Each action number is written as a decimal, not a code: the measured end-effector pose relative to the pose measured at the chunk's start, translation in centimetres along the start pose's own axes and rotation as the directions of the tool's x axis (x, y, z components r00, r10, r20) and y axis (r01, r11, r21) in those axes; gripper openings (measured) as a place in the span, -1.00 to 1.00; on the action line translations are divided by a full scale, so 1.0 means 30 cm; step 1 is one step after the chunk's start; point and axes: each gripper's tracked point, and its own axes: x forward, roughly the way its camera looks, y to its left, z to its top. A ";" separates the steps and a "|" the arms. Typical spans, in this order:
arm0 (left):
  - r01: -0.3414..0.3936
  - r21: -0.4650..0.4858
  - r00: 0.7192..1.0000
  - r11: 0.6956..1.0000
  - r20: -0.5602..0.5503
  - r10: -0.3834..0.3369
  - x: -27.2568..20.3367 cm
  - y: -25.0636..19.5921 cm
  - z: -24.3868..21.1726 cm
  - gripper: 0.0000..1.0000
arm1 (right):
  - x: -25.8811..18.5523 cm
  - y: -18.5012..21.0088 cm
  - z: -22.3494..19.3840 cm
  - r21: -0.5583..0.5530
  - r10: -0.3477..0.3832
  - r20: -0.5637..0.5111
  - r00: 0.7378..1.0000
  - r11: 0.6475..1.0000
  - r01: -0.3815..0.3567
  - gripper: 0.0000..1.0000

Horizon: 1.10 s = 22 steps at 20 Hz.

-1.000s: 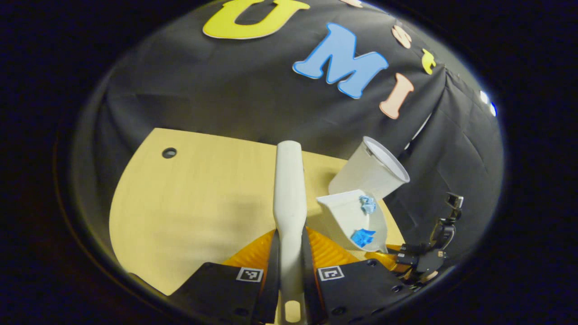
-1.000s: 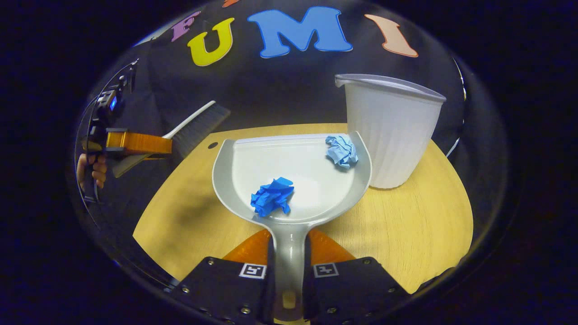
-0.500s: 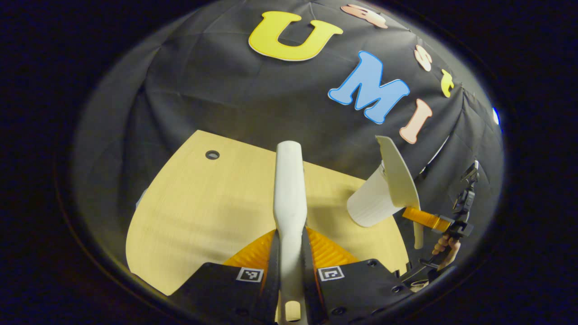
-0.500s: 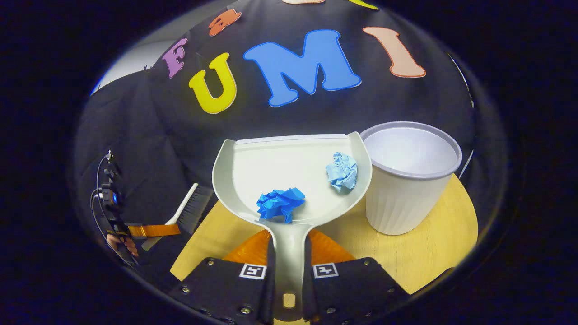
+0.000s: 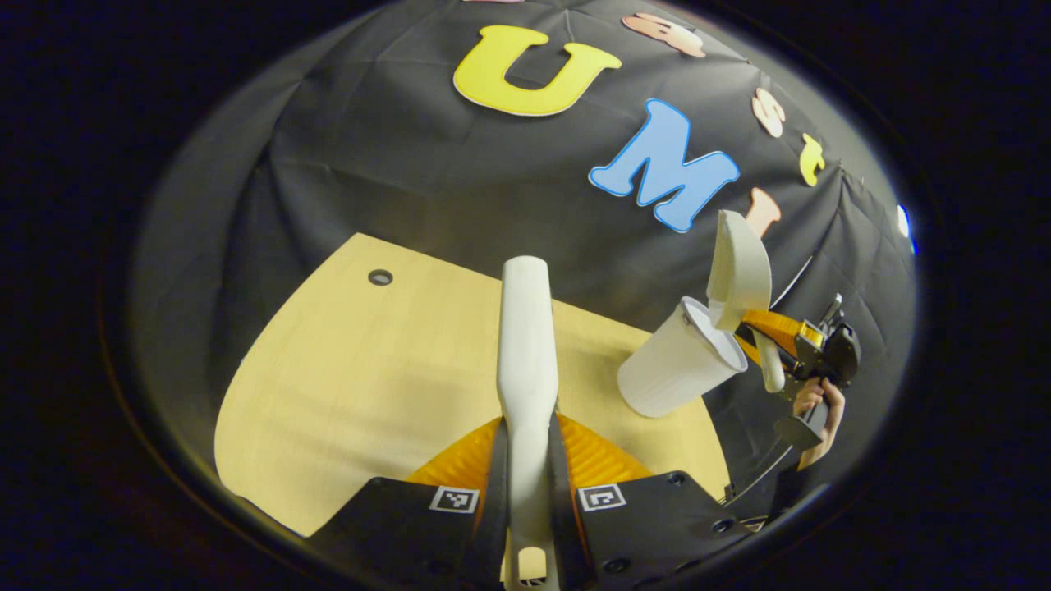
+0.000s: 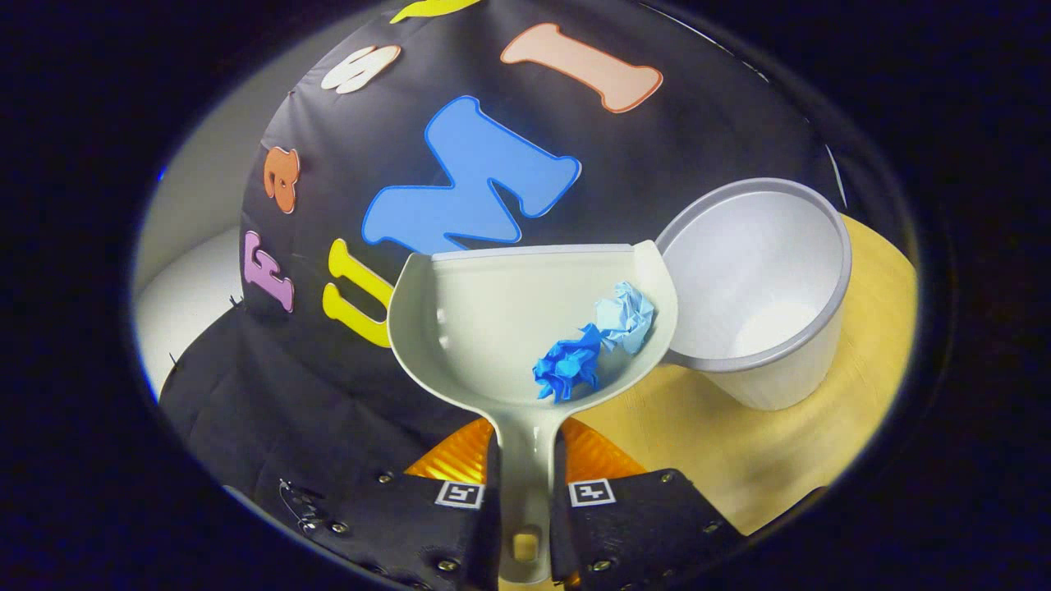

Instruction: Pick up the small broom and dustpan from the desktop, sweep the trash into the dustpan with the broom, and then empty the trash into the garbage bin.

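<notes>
My right gripper [image 6: 525, 492] is shut on the handle of the pale dustpan [image 6: 493, 320], which is rolled toward the white garbage bin [image 6: 764, 279]. A dark blue paper wad [image 6: 566, 371] and a light blue wad [image 6: 624, 316] lie against the pan's lower right side, beside the bin's rim. My left gripper [image 5: 527, 501] is shut on the white broom handle [image 5: 525, 345], held above the wooden desktop [image 5: 369, 369]. In the left gripper view the tilted dustpan [image 5: 737, 267] hangs over the bin [image 5: 677, 369], with the right gripper [image 5: 776, 328] and a hand [image 5: 813, 398] behind it.
The bin stands near the desktop's right edge [image 6: 878, 271]. A round cable hole [image 5: 380, 277] sits at the far left of the desktop. Black cloth walls surround the table on all sides.
The dustpan has risen and rolled toward the bin, now over its rim. Both paper wads slid together to the pan's lower right side. The broom has stayed nearly still.
</notes>
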 end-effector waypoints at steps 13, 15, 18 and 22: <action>0.052 0.017 0.998 0.999 -0.033 -0.051 0.026 -0.087 -0.020 -0.43 | -0.231 -0.291 0.159 0.511 0.166 0.262 0.951 0.812 -0.283 -0.55; 0.057 0.022 0.998 0.998 -0.037 -0.056 0.023 -0.093 -0.025 -0.44 | -0.203 -0.319 0.119 0.547 0.194 0.278 0.941 0.773 -0.321 -0.55; 0.060 0.033 0.997 0.998 -0.039 -0.059 0.012 -0.095 -0.028 -0.36 | -0.179 -0.342 0.102 0.574 0.228 0.284 0.931 0.738 -0.356 -0.55; 0.063 0.030 0.998 0.998 -0.033 -0.062 -0.001 -0.089 -0.033 -0.44 | -0.185 -0.274 0.063 0.499 0.198 0.241 0.950 0.814 -0.296 -0.55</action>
